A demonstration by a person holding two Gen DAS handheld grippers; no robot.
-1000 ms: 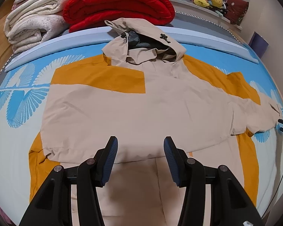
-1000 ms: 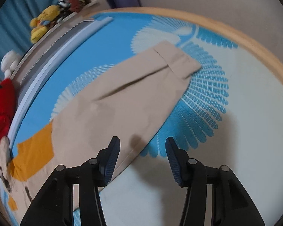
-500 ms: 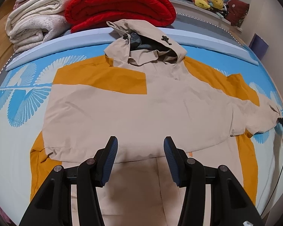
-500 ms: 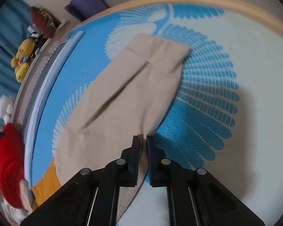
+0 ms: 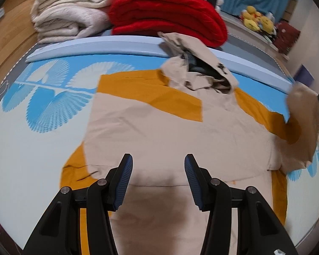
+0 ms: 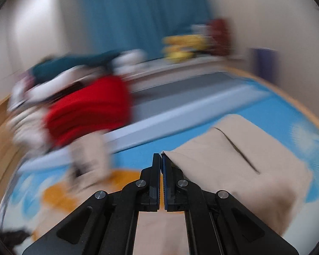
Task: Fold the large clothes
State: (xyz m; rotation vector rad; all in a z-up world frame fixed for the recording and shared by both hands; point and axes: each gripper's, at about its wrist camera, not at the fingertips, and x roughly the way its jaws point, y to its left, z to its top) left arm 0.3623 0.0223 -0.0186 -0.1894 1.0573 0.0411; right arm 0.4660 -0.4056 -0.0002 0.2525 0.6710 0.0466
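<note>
- Since 0.5 s earlier, the right sleeve [image 5: 302,127] had risen off the bed [image 5: 32,144] and now stood lifted at the jacket's right side; the right wrist view had swung up and blurred.
- The right gripper [image 6: 161,159] was closed, its 2 jaws nearly touching, pinching the sleeve's [image 6: 240,161] edge at their tips.
- The left gripper [image 5: 157,165] hung wide open above the jacket's [image 5: 170,131] lower body, holding nothing, as it had before.
- The jacket lay flat across the middle of the bed, hood [image 5: 200,72] toward the red blanket [image 5: 168,14], left sleeve already folded across its chest.
- Bare bed lay to the jacket's left; white blankets [image 5: 70,14] were stacked beside the red one past the bed's far edge.
</note>
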